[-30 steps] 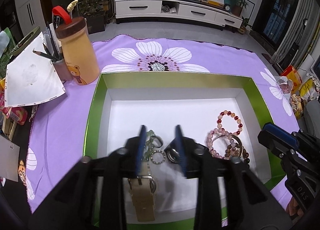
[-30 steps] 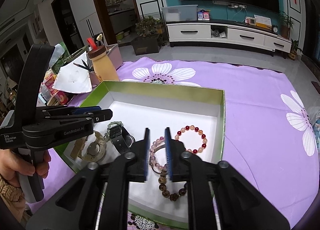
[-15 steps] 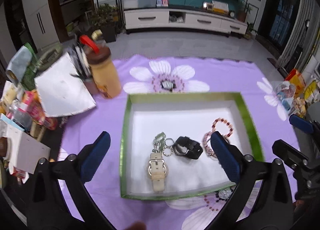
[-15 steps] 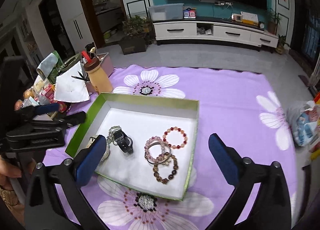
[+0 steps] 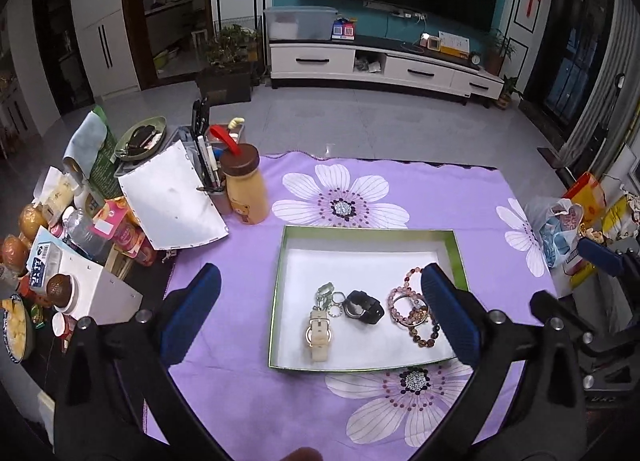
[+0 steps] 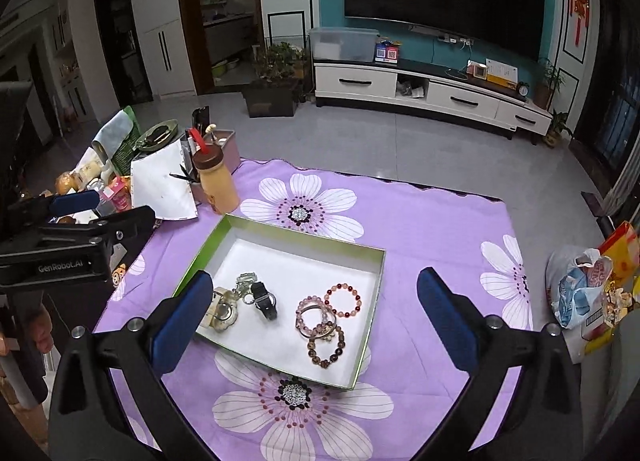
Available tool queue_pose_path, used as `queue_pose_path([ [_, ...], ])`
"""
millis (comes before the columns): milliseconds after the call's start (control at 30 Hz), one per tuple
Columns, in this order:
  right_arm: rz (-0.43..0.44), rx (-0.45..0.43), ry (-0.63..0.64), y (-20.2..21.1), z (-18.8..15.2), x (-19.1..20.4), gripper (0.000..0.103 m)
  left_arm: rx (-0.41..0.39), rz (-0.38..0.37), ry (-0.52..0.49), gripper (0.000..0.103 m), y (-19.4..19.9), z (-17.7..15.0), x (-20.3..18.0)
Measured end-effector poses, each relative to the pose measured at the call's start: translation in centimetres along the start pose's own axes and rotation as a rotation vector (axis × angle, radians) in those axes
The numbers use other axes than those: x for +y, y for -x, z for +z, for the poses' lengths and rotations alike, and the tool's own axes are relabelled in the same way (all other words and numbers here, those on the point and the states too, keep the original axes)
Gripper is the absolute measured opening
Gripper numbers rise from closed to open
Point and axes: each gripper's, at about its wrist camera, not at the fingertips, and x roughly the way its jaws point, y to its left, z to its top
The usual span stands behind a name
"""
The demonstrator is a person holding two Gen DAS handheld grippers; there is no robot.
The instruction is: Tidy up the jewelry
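Observation:
A green-rimmed box [image 5: 280,261] [image 6: 200,257] with a white floor lies on the purple flower cloth. In it lie a beige watch [image 5: 318,335] [image 6: 222,311], a keyring cluster [image 5: 330,297] [image 6: 244,285], a black watch [image 5: 364,307] [image 6: 266,301] and several bead bracelets [image 5: 416,313] [image 6: 324,321]. My left gripper [image 5: 320,317] is wide open and empty, high above the box. My right gripper [image 6: 314,317] is wide open and empty, also high above it. The left gripper also shows at the left of the right wrist view [image 6: 72,237].
A yellow bear bottle [image 5: 244,189] [image 6: 216,181], a pen holder and a white sheet [image 5: 172,201] stand left of the box. Snacks and boxes crowd the table's left edge [image 5: 60,261]. A plastic bag [image 5: 560,229] [image 6: 580,285] lies to the right.
Both grippers opened from nearly shut to wide open and rose away from the box. The jewelry stays in the box.

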Motion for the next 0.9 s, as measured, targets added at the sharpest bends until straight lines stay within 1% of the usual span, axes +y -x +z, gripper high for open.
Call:
queue_pose_path([
  [200, 0.001, 0.023, 0.011, -1.0, -0.2, 0.6, 0.102, 0.001, 0.011, 0.0, 0.101, -0.2, -0.1, -0.1],
  [900, -0.02, 0.021, 0.006, -1.7, -0.5, 0.2, 0.102, 0.005, 0.018, -0.008, 0.101, -0.9, -0.1, -0.2],
])
